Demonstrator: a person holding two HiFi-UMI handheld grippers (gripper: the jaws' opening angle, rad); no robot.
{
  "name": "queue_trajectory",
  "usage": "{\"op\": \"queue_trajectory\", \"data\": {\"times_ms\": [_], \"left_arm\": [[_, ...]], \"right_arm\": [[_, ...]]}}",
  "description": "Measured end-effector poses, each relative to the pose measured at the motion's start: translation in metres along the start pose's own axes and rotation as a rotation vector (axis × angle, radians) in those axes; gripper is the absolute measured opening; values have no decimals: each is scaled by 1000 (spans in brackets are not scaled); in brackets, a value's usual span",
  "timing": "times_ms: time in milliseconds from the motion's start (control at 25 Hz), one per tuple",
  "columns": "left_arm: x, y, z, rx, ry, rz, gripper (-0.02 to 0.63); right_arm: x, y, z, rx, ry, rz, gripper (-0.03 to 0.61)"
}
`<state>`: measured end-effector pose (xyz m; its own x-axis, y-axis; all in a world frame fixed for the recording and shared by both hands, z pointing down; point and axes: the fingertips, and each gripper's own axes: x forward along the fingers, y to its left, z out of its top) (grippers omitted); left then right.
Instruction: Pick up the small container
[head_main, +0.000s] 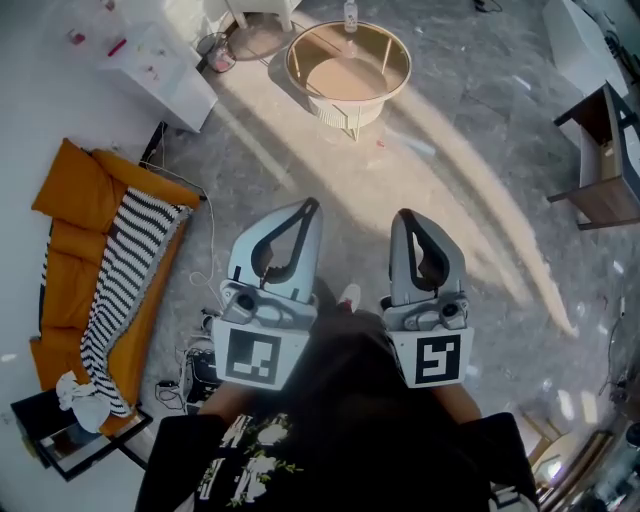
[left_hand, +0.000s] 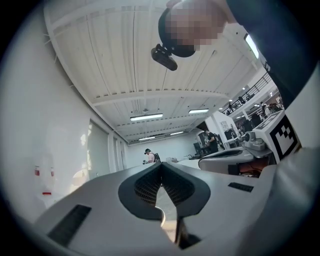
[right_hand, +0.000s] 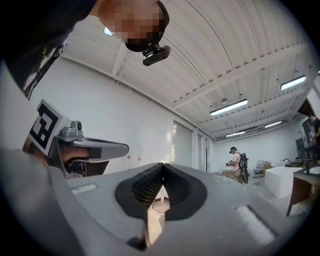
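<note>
Plainly, both tongs are held side by side out in front of the person, above the grey marble floor (head_main: 480, 170). The left tongs (head_main: 311, 204) are fully closed, their ribbed pads (left_hand: 147, 187) meeting at the tip with nothing between them. The right tongs (head_main: 404, 213) are closed and empty in the same way, pads (right_hand: 145, 187) pressed together.

The small container (head_main: 350, 14), a clear bottle-like thing, stands well apart from both, at the far rim of the round gold-edged surface (head_main: 300, 75); whether it is on the surface or just behind it cannot be told. To the left lies an orange couch (head_main: 70, 235) with a striped blanket (head_main: 125, 270) draped along it.
</note>
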<state>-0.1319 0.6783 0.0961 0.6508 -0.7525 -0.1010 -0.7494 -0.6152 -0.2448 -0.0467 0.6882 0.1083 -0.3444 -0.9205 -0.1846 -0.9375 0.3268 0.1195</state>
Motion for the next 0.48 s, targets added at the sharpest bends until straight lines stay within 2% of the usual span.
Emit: {"op": "queue_trajectory", "data": {"times_ms": [120,240,480], "left_arm": [[-1,-3,-13,13,54,7,12],[5,7,-20,-16,63,32,12],[22,26,-37,-42,78,41,12]], "right_arm": [[2,5,-7,45,-8,32,-5],[11,10,-12,46,2,90,-5],[39,4,-26,43,18,102,-5]]}}
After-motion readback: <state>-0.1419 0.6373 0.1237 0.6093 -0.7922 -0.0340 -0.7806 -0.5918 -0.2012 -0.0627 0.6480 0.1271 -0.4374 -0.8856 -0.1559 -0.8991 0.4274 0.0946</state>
